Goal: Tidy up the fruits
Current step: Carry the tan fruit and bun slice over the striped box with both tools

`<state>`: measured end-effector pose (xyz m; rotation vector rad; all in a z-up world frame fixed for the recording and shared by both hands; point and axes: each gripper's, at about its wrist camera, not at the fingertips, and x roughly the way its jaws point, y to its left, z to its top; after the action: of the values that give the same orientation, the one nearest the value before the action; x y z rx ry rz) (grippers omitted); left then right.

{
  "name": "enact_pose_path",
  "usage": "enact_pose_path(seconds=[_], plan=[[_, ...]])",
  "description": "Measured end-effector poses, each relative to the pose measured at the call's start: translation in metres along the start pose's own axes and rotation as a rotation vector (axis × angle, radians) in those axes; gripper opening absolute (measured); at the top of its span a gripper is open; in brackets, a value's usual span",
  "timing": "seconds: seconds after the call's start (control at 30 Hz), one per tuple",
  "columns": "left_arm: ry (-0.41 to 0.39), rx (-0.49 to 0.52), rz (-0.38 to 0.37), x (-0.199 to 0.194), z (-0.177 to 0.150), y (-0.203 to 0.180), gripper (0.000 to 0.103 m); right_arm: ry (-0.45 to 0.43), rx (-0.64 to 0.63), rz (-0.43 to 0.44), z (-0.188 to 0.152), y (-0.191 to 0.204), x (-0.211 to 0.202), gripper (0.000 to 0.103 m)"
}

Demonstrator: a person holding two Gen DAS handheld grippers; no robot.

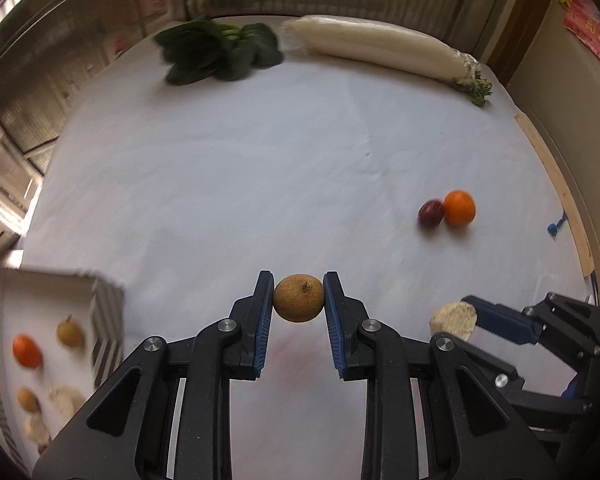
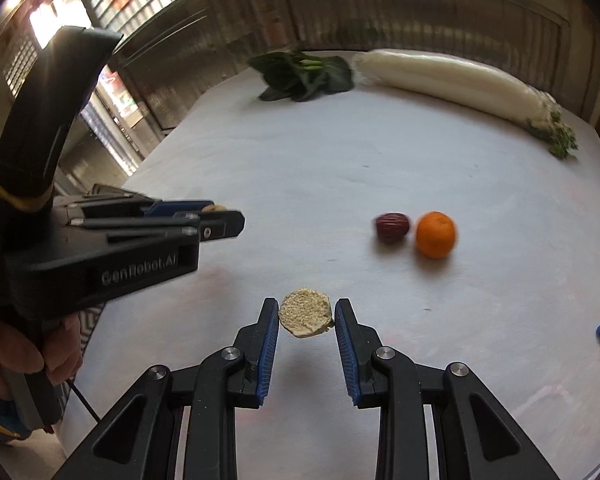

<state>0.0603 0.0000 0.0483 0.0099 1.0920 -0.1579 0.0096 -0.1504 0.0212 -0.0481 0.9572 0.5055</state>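
My left gripper (image 1: pixel 299 298) is shut on a round brown longan (image 1: pixel 299 298) and holds it above the white table. My right gripper (image 2: pixel 306 316) is shut on a pale rough-skinned fruit (image 2: pixel 306 317); it also shows at the right of the left wrist view (image 1: pixel 453 319). A small orange (image 2: pixel 435 234) and a dark red jujube (image 2: pixel 392 227) lie together on the table, right of centre. A white tray (image 1: pixel 44 292) at the left holds an orange (image 1: pixel 27 351), a longan (image 1: pixel 71 333) and several other small fruits. The left gripper also shows in the right wrist view (image 2: pixel 220 216).
A bunch of dark leafy greens (image 1: pixel 220 50) and a long white radish (image 1: pixel 380 46) lie at the table's far edge. A small blue clip (image 1: pixel 555 227) sits at the right edge by a wooden strip (image 1: pixel 556 188).
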Motion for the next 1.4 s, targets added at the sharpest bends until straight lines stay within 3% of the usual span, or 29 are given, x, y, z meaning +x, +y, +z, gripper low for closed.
enact_pose_path(seconds=[0.77,1.4], plan=[[-0.082,-0.163,0.164,-0.076,-0.079,0.097,0.024,0.016,-0.216,0.104,0.006,0.126,0.007,0.028],[-0.091,-0.264,0.216,-0.098,-0.117,0.153,0.024,0.039,-0.334,0.155,0.009,0.195,0.02,0.028]])
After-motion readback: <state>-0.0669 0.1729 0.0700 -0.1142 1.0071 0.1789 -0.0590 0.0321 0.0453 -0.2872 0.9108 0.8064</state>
